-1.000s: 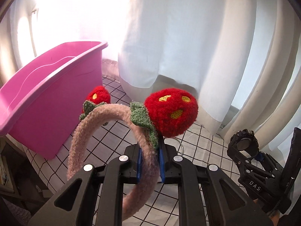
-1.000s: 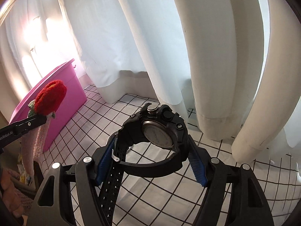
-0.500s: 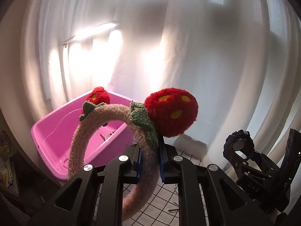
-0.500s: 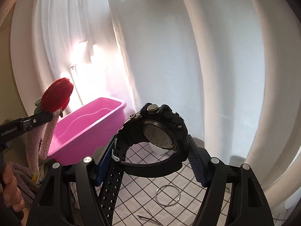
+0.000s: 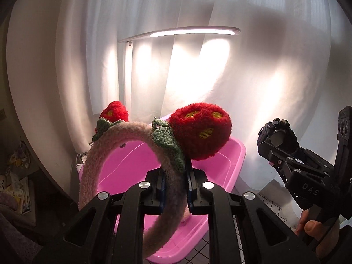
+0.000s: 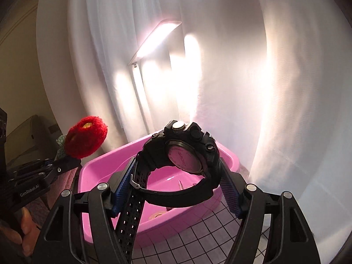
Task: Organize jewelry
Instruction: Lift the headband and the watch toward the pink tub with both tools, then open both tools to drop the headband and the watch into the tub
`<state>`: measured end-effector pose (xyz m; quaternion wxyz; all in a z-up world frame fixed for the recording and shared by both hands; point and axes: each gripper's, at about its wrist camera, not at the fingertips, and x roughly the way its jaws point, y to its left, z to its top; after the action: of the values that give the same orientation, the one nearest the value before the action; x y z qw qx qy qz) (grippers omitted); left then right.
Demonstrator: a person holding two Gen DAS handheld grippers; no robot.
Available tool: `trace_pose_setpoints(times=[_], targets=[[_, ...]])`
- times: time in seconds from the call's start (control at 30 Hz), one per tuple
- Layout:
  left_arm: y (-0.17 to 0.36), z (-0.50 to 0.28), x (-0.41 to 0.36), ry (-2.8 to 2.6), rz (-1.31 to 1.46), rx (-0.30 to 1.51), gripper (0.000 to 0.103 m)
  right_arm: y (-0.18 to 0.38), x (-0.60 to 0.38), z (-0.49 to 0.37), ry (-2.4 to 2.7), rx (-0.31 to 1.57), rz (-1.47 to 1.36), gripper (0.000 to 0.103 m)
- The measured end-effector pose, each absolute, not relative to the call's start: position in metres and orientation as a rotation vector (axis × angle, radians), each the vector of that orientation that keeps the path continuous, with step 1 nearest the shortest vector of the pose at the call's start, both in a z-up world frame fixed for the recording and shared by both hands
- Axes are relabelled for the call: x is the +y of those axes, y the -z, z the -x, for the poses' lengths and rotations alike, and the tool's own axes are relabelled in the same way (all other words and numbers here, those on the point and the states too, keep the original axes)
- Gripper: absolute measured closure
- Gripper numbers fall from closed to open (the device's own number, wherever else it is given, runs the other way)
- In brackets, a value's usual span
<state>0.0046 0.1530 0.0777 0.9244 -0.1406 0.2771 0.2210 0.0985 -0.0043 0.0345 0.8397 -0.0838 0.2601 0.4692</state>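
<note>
My left gripper [image 5: 175, 187] is shut on a fuzzy pink headband [image 5: 110, 147], which carries two red knitted strawberries [image 5: 200, 132] with green leaves. It is held in the air above the near side of a pink plastic bin [image 5: 222, 167]. My right gripper [image 6: 176, 187] is shut on a black sport watch [image 6: 187, 151]; its blue pads press the case and strap, and the strap's tail hangs down. The watch hovers over the near edge of the pink bin [image 6: 228, 156]. In the right wrist view the left gripper [image 6: 66, 165] is off to the left.
A lit desk lamp [image 5: 180, 32] stands behind the bin against white curtains [image 5: 275, 66]. A few small trinkets [image 6: 157, 215] lie on the bin's floor. The bin rests on a white cloth with a black grid [image 6: 198, 237]. Clutter [image 5: 17, 176] sits low at the left.
Both grippers have risen and swung toward the pink bin with their loads still gripped. The bin's inside now shows from above, and the lamp has come into view.
</note>
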Motion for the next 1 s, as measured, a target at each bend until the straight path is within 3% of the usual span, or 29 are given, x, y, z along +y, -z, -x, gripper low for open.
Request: trace_pose_setpoints(times=[0.5, 0.77, 0.87, 0.93, 1.0], targets=[[-0.002, -0.063, 0.213, -0.431, 0.404, 0.808, 0.087, 0.036, 0.124, -0.16, -0.972, 0.839, 0.424, 0.034], [0.017, -0.075, 0.219, -0.437, 0.436, 0.914, 0.081, 0.063, 0.152, -0.172, -0.909, 0.939, 0.514, 0.034], [0.02, -0.08, 0.224, -0.468, 0.441, 0.954, 0.059, 0.065, 0.154, -0.174, -0.885, 0.946, 0.519, 0.033], [0.021, -0.078, 0.229, -0.487, 0.454, 0.954, 0.034, 0.062, 0.153, -0.175, -0.877, 0.942, 0.511, 0.033], [0.019, -0.073, 0.233, -0.498, 0.473, 0.93, 0.027, 0.06, 0.153, -0.174, -0.875, 0.936, 0.51, 0.033]])
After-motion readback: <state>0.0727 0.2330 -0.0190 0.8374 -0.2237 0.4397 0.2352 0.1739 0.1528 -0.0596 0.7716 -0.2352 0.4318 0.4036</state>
